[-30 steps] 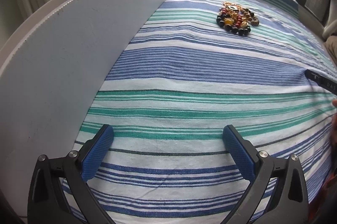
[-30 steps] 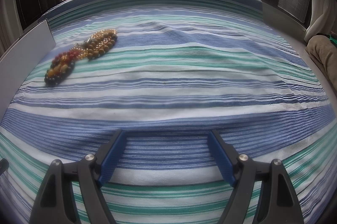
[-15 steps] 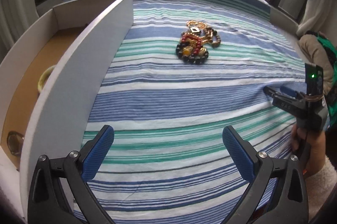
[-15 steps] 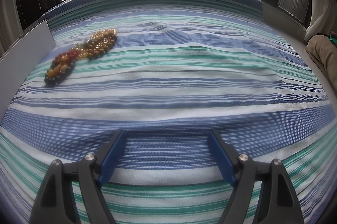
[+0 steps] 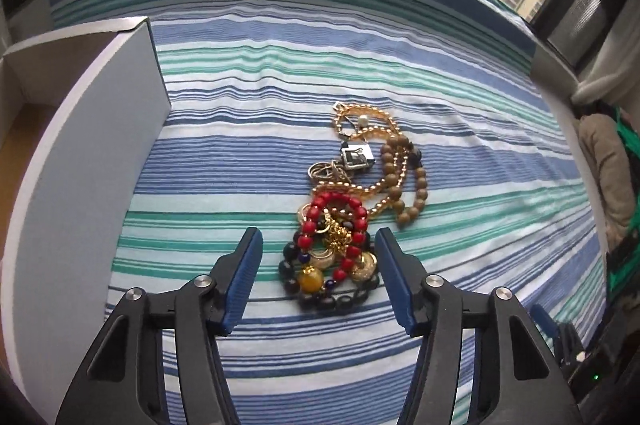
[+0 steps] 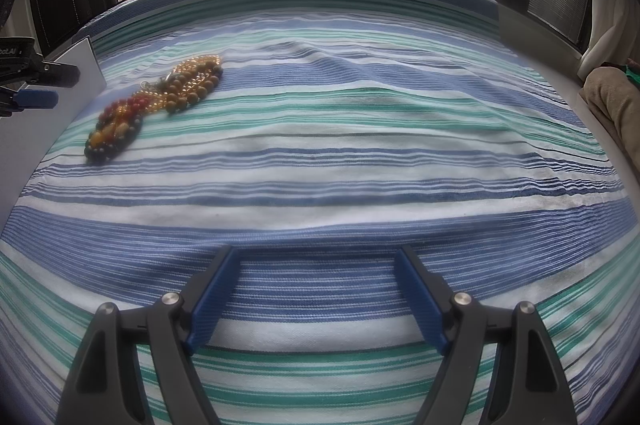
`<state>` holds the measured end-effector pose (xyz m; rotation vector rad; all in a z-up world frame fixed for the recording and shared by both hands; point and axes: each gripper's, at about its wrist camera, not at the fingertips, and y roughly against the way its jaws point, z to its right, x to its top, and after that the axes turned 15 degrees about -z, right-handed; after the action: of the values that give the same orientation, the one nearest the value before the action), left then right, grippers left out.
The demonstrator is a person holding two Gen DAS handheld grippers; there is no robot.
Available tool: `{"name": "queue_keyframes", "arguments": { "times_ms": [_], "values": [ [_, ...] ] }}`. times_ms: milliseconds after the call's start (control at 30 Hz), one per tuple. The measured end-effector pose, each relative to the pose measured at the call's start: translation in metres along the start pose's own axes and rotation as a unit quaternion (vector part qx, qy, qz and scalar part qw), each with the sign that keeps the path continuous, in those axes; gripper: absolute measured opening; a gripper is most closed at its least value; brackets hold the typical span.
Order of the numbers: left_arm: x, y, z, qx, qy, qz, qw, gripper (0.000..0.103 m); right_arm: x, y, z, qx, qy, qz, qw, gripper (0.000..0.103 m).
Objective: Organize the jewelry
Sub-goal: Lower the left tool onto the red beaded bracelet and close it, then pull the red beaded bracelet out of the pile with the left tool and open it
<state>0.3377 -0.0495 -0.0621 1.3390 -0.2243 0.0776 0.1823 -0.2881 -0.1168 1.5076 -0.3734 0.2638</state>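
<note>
A tangled pile of jewelry (image 5: 344,225) lies on the striped cloth: a red bead bracelet (image 5: 320,209), dark beads with an amber one (image 5: 310,281), brown wooden beads (image 5: 404,181) and a gold chain (image 5: 360,123). My left gripper (image 5: 319,241) hangs over the pile's near end. Its jaws are closing with the red and dark beads between them, and the pads do not press on anything. My right gripper (image 6: 316,265) stays open low over bare cloth, far right of the pile (image 6: 152,105).
A white box (image 5: 80,161) with a tall wall stands left of the pile, its brown inside partly in view. The striped cloth (image 6: 360,145) covers the whole surface. Beige clothing (image 5: 604,177) lies at the right edge. Windows run along the far side.
My left gripper has swung away from the box wall and come up over the jewelry pile, and its jaws have narrowed around the pile's near end. The right gripper has not moved.
</note>
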Motion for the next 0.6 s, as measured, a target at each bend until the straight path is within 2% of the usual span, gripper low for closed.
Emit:
{"name": "queue_keyframes", "arguments": {
  "times_ms": [167,233,300,333,600],
  "values": [
    [0.013,-0.030,0.003,0.016,-0.004,-0.016,0.9997,0.046,0.000,0.000,0.000,0.000,0.000,0.000,1.000,0.081],
    [0.016,-0.041,0.005,0.013,-0.010,-0.029,0.9994,0.033,0.000,0.000,0.000,0.000,0.000,0.000,1.000,0.081],
    [0.017,-0.044,0.007,0.015,-0.012,-0.026,0.9995,0.031,0.000,0.000,0.000,0.000,0.000,0.000,1.000,0.081],
    [0.018,-0.043,0.005,0.009,-0.009,-0.022,0.9997,0.023,0.000,0.000,0.000,0.000,0.000,0.000,1.000,0.081],
    [-0.001,-0.001,-0.018,-0.067,0.039,0.004,0.9970,0.022,0.000,0.000,0.000,0.000,0.000,0.000,1.000,0.081]
  ]
}}
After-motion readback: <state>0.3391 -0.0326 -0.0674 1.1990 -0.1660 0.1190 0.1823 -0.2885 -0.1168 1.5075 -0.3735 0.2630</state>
